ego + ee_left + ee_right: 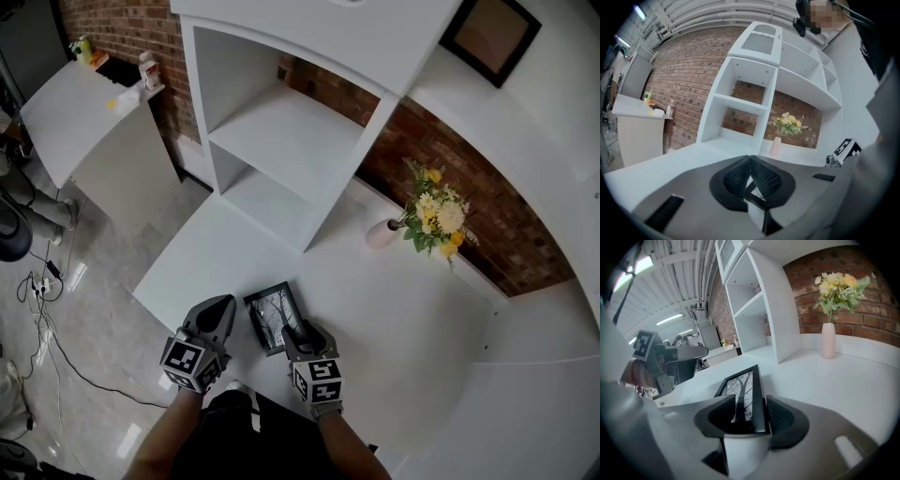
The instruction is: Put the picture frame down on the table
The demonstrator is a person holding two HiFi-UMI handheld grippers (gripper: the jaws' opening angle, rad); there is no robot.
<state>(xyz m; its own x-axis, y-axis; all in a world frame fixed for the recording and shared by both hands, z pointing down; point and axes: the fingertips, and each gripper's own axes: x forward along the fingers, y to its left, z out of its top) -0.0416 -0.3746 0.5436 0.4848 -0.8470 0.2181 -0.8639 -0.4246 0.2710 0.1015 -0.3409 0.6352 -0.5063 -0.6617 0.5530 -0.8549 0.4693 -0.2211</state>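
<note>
Picture frame [274, 317] lies on the white table [412, 309], lower centre of the head view. We note the right gripper [302, 332] has its jaws spread wide, the frame's near edge loose between them. Left gripper [217, 313], lower left: jaws together, empty.

Worktop [403, 309]: white, plain, set against a brick wall.

Directly on it:
- picture frame [274, 317], black, lying face up near the front edge, tree print showing
- white open shelf unit [281, 141], standing at the back left
- pale vase [382, 233], upright, just right of the shelf unit and well apart from the frame, holding yellow and white flowers [437, 217]

Side counter [75, 103], white, far left: small containers [147, 70] at its wall end.

Floor [94, 319]: grey, glossy, with loose cables [56, 347] trailing across it.
</note>
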